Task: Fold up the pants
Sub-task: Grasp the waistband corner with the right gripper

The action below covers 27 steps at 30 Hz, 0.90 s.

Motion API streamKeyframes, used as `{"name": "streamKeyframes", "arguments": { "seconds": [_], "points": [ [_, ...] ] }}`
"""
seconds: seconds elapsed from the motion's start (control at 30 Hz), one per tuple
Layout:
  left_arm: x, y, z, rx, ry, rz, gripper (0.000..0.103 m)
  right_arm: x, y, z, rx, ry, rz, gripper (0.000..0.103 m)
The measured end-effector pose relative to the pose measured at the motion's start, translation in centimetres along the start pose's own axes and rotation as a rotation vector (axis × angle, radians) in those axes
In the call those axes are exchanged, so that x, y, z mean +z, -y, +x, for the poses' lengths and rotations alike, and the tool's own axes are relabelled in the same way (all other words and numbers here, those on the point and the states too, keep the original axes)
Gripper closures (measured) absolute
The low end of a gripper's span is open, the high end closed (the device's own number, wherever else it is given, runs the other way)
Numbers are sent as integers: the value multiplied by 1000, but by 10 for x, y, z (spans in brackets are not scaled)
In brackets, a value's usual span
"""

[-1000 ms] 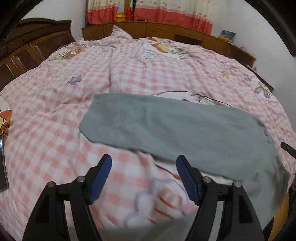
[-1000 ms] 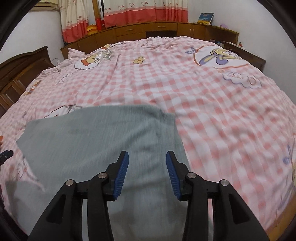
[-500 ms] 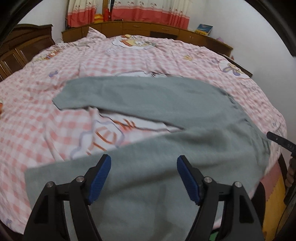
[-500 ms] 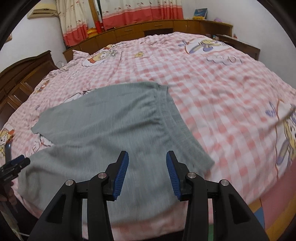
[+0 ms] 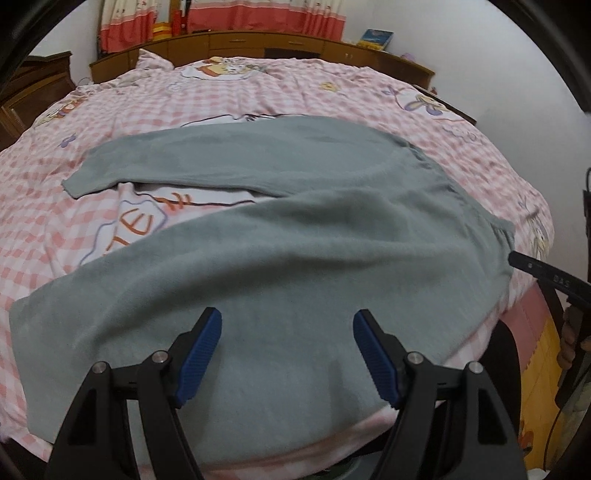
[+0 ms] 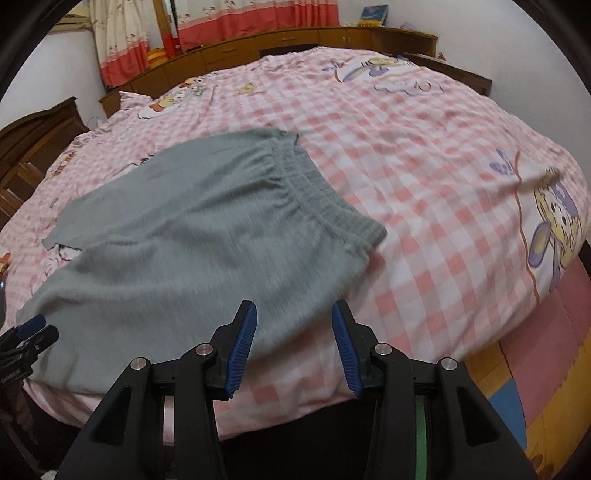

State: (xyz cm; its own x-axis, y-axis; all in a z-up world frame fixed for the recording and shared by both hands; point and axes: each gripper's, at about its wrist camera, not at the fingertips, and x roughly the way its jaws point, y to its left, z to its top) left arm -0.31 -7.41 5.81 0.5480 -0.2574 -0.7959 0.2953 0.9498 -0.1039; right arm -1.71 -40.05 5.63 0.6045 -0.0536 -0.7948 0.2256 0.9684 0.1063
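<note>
Grey-green pants [image 5: 295,236] lie spread flat on the pink checked bed [image 5: 221,99], legs splayed to the left, waistband [image 6: 325,195] to the right. My left gripper [image 5: 287,354] hovers open above the near leg, nothing between its blue pads. In the right wrist view my right gripper [image 6: 292,339] stands open over the pants' near edge [image 6: 288,314] by the waist, holding nothing. The far leg [image 5: 221,162] stretches across the bed's middle. Each gripper shows at the edge of the other's view.
A wooden headboard and cabinets [image 5: 258,44] run along the far side under red and cream curtains [image 5: 221,14]. A dark wardrobe [image 6: 33,140] stands at left. Coloured foam floor mats [image 6: 535,387] lie beside the bed at lower right.
Both grippers have drawn back toward the bed's near edge, so more of the pants shows. The near leg now lies under the left gripper. Neither gripper's opening has changed.
</note>
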Motion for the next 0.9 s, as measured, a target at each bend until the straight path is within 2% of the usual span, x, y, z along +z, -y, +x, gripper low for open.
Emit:
{"name": "streamKeyframes", "arguments": {
  "seconds": [0.17,0.37,0.6,0.7,0.8,0.87,0.9],
  "points": [
    [-5,8,2,-14,-12,9,26,-11,8,12,34,-57,100,60],
    [-9,17,4,-30,-17,37,26,-16,6,22,62,-91,130,60],
    [-15,26,12,-68,-60,55,26,-15,2,26,80,-109,151,60],
    [-16,32,13,-83,-67,69,26,-11,2,27,114,-120,169,60],
    [-16,37,13,-121,-73,80,26,-8,-2,27,138,-120,157,69],
    [-16,39,13,-148,-74,81,26,-6,-5,26,148,-116,148,71],
    [-16,41,12,-158,-75,80,26,-5,-6,26,152,-111,141,76]
  ]
}}
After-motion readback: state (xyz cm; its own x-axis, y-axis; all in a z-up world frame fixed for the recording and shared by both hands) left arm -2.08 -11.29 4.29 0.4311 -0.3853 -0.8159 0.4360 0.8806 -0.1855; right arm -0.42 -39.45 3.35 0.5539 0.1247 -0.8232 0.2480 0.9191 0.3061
